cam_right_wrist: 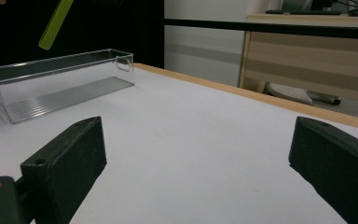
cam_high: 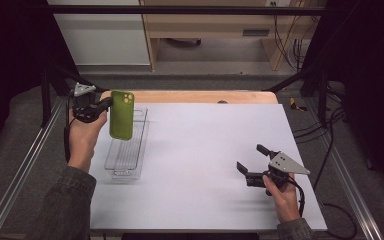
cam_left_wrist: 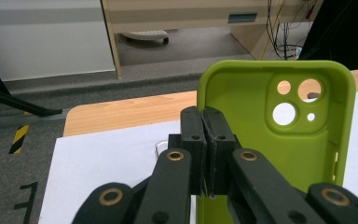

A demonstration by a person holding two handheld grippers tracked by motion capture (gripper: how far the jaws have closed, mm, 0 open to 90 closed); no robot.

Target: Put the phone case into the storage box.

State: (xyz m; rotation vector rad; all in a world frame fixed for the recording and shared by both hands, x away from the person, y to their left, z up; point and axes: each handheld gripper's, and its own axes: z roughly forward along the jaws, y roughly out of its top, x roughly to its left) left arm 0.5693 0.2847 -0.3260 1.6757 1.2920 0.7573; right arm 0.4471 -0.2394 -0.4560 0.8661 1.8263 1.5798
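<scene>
A green phone case [cam_high: 122, 115] hangs upright above the clear plastic tray [cam_high: 128, 150] at the table's left. My left gripper [cam_high: 106, 104] is shut on the case's left edge, its jaws pressed together on the thin wall [cam_left_wrist: 205, 154]. The case [cam_left_wrist: 279, 140] shows its hollow inside and camera cut-outs in the left gripper view. My right gripper [cam_high: 252, 159] rests low at the table's right front, jaws wide apart with nothing between them [cam_right_wrist: 196, 158]. In the right gripper view the tray [cam_right_wrist: 60, 81] stands far left, with the case's lower edge [cam_right_wrist: 55, 23] above it.
The white table top [cam_high: 205, 150] has a wooden strip [cam_high: 195, 96] along its far edge. Metal frame rails [cam_high: 25, 165] run along both sides. Cabinets and cables [cam_high: 290, 40] stand on the floor behind.
</scene>
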